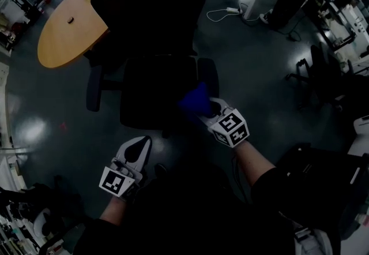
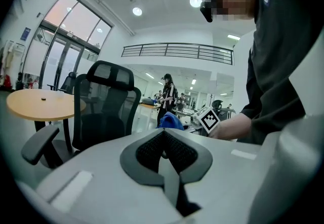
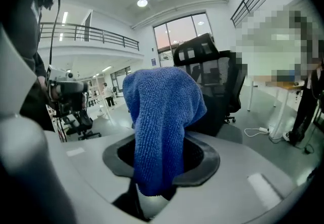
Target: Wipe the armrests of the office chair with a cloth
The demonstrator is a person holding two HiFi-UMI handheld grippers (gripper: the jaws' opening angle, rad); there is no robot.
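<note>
A black office chair (image 1: 153,46) stands in front of me, its back to the far side. Its left armrest (image 1: 94,87) and right armrest (image 1: 208,78) show grey-blue in the head view. My right gripper (image 1: 203,111) is shut on a blue cloth (image 1: 194,98), held just above the seat's near right corner, close to the right armrest. The cloth (image 3: 162,121) drapes over the jaws in the right gripper view. My left gripper (image 1: 138,147) is shut and empty, held low, nearer to me than the seat. The chair (image 2: 104,109) and its armrest (image 2: 39,143) show in the left gripper view.
A round wooden table (image 1: 66,29) stands behind the chair at the left. A white cable and socket strip (image 1: 226,12) lie on the floor at the back right. Other black chairs (image 1: 317,72) and desks stand at the right. The floor is dark and glossy.
</note>
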